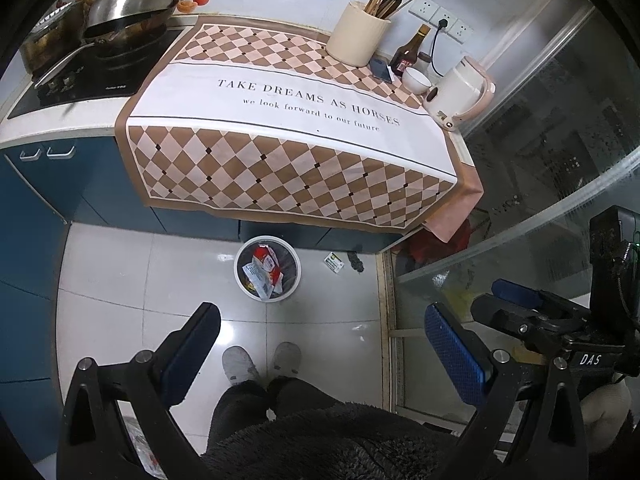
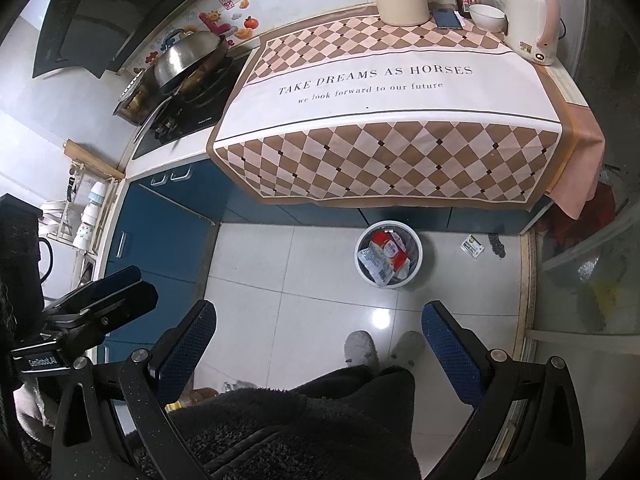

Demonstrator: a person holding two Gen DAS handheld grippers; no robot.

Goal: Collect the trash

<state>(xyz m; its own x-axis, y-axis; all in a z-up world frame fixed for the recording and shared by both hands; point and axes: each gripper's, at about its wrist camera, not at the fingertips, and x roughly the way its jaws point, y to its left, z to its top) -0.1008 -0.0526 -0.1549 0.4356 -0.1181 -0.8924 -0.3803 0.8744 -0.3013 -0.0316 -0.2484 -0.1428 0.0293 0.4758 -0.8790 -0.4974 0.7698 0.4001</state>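
Both grippers, left gripper [image 1: 320,354] and right gripper [image 2: 320,352], hang wide apart and empty above grey slippers [image 2: 362,350]. Ahead, a small printed packet [image 1: 334,262] lies flat on glossy tile beside the white round bin [image 1: 294,280] stuffed with crinkly wrappers [image 1: 266,268]. It looks light and flimsy, so pinching a raised edge seems best, as it may skid.

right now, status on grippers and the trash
Left gripper open, empty. Right gripper open, empty. Bin holds wrappers; small packet on floor right of it. Nothing blocking.
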